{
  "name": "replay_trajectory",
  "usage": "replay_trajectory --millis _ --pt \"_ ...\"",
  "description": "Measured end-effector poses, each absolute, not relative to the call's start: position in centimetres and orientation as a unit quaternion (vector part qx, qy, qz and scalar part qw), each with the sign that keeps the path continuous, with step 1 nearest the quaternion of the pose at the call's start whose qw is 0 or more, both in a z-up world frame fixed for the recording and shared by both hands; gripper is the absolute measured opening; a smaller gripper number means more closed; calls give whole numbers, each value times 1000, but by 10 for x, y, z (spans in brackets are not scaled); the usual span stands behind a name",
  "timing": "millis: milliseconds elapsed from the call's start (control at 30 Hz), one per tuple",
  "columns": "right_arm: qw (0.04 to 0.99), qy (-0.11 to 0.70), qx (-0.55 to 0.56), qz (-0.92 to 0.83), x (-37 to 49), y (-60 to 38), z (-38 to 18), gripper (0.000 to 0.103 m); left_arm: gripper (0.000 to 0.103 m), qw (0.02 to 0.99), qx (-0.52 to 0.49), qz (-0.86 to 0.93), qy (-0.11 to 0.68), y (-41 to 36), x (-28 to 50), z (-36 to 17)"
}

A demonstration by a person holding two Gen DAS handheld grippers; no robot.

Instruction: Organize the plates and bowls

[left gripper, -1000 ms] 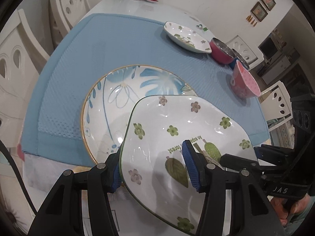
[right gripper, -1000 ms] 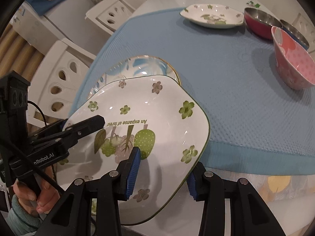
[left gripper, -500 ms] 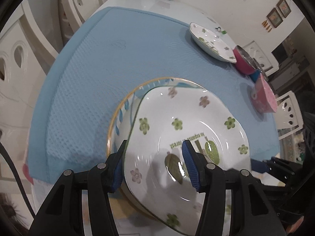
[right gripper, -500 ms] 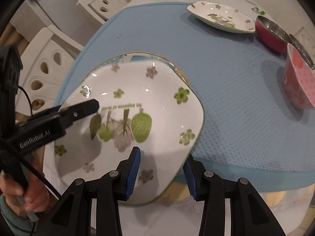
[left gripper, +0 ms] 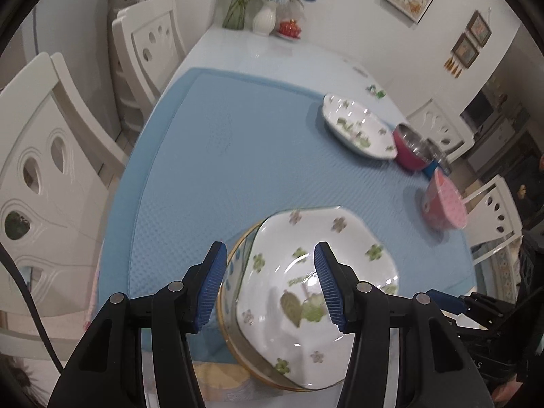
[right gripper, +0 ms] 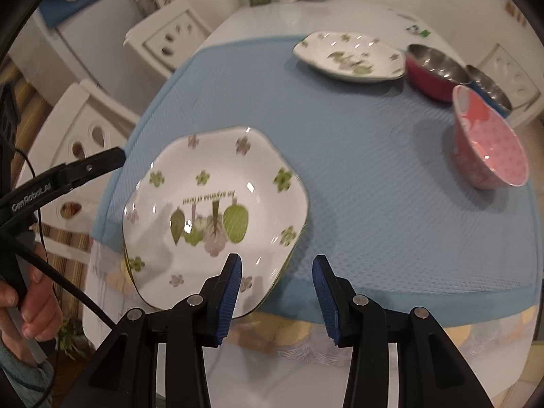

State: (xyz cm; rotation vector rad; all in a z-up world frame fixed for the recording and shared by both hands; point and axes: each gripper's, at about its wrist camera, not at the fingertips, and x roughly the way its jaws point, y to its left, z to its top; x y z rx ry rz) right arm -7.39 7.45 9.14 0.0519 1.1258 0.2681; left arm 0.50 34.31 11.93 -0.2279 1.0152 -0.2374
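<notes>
A white plate with green flowers (left gripper: 316, 272) (right gripper: 217, 204) lies on a round gold-rimmed plate (left gripper: 231, 272) at the near edge of the blue mat (left gripper: 238, 136). My left gripper (left gripper: 270, 285) hovers open above the stack's left side and touches nothing. In the right wrist view my right gripper (right gripper: 277, 292) hangs open over the plate's near right rim, also clear of it. A matching floral plate (left gripper: 357, 132) (right gripper: 350, 56) sits at the far right. Beside it are a magenta steel bowl (right gripper: 435, 74), a blue bowl (right gripper: 489, 88) and a pink dotted bowl (left gripper: 443, 202) (right gripper: 489, 149).
White chairs (left gripper: 44, 156) stand along the table's left side, another (left gripper: 493, 210) at the right. A vase (left gripper: 265, 20) and flowers stand at the table's far end. A hand (right gripper: 30, 302) holds the left gripper's handle. Open blue mat lies between the stack and the bowls.
The floral plate came down from between both grippers onto the round plate. Both grippers then rose and drew back, leaving it lying there.
</notes>
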Motion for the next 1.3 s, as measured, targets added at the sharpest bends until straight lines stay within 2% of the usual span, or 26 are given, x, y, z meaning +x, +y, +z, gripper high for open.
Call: replay_trajectory --millis 200,300,633,767,1033,1300 --pt "869 484 43 95 -62 67 123 43 51 878 -110 -127 448 342 14 151" --pt "881 462 58 79 -58 60 134 54 52 885 -109 -135 432 348 20 165" --pt "874 474 97 40 -45 39 129 54 54 892 -97 -159 412 346 54 185" --pt "871 480 102 20 -42 27 125 54 61 893 -85 -173 406 337 68 187" --pt "842 515 161 -3 -16 -14 99 54 61 879 -82 -197 426 319 103 175" --pt "813 518 263 21 63 -20 85 54 62 828 -140 -248 482 282 183 142"
